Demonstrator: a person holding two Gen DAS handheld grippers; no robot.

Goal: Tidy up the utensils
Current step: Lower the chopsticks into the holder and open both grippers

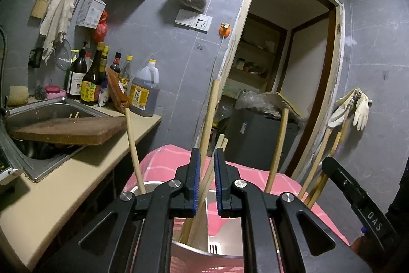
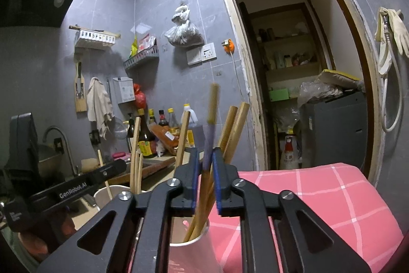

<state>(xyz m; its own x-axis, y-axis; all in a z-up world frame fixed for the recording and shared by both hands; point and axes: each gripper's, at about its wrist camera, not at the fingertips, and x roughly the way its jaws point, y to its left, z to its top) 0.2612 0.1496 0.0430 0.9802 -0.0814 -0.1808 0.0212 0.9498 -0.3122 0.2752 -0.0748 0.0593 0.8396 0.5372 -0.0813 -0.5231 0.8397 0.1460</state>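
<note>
My left gripper [image 1: 205,152] hangs over a metal holder [image 1: 153,185] that has several wooden sticks standing in it. Its blue pads are nearly together, and a thin wooden chopstick [image 1: 204,187] slants through the narrow gap against the left pad. A taller stick [image 1: 213,104] rises behind the left finger. My right gripper [image 2: 205,152] hovers above a white paper cup [image 2: 194,255] holding several wooden sticks [image 2: 237,124]. A blurred chopstick [image 2: 212,104] stands loose between its slightly parted pads, which do not press on it.
A pink checked cloth [image 2: 319,196] covers the surface under both containers. To the left are the counter [image 1: 76,183], a sink with a wooden cutting board [image 1: 71,129] across it, and sauce bottles [image 1: 89,83]. A second white cup [image 2: 102,196] holds sticks. An open doorway [image 1: 281,68] lies ahead.
</note>
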